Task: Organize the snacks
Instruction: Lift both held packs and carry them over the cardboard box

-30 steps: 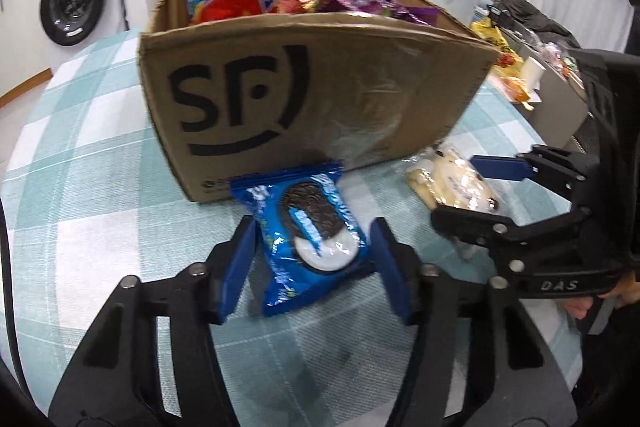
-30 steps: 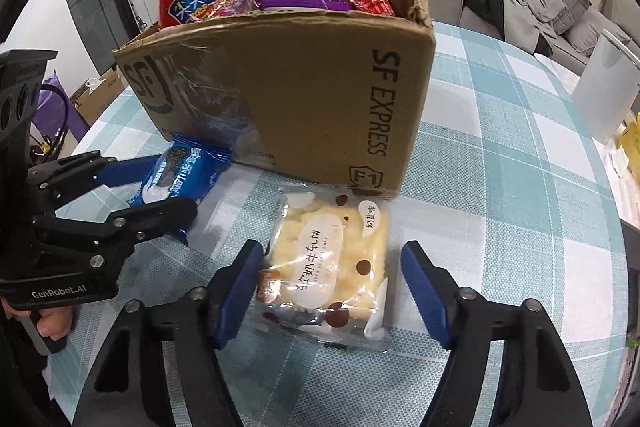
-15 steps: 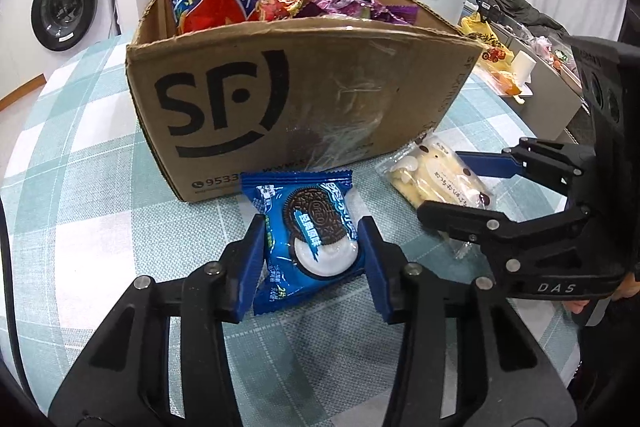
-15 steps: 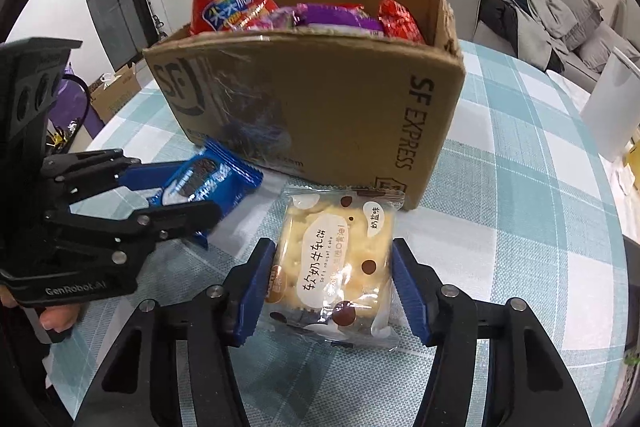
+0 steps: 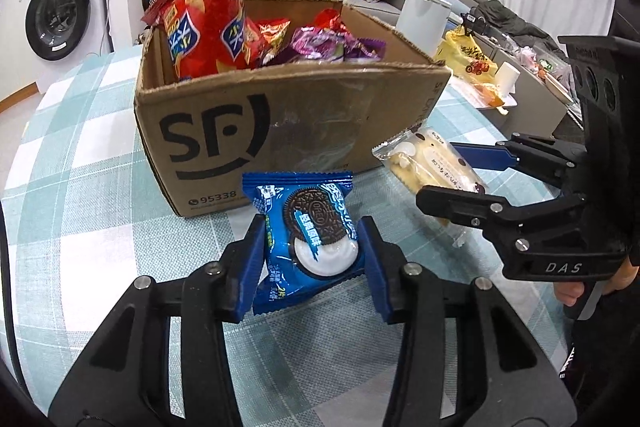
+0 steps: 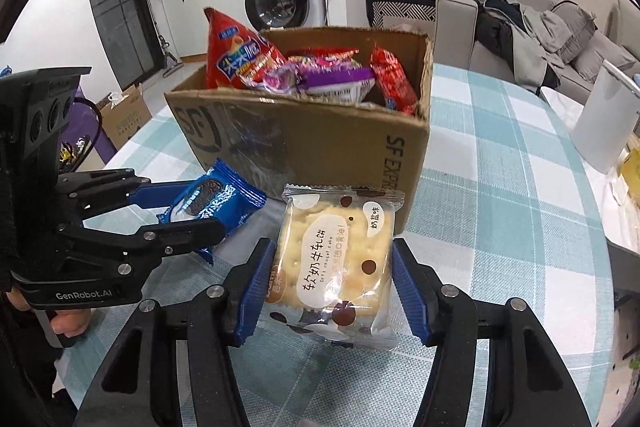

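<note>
The table with its checked green and white cloth (image 5: 80,155) fills the lower part of both views, and the cardboard box (image 5: 280,131) stands on it in the centre of the frame, already holding a tall red chip bag (image 5: 208,23) at its upper left and purple wrappers (image 5: 332,45) beside it. A washing machine (image 5: 56,19) stands at the far left of the left wrist view, and a grey sofa (image 6: 540,23) is at the upper right of the right wrist view. A second ago both grippers stood wide around their packets, which lay flat on the cloth; now both are clenched. The left gripper (image 5: 314,253) grasps the blue cookie packet (image 5: 308,235) in the lower centre of its view, with the blue pads pressing on both sides, and the packet is raised off the cloth, just in front of the box wall. The right gripper (image 6: 334,291) grasps the yellow nougat cracker packet (image 6: 336,259) in the same way, also lifted, near the right corner of the box. In my judgement the picking is finished for both snacks, and what remains is to carry them higher, over the front rim, and to release them inside. The box is quite full on the left, so the free space near the front and right seems better.
</note>
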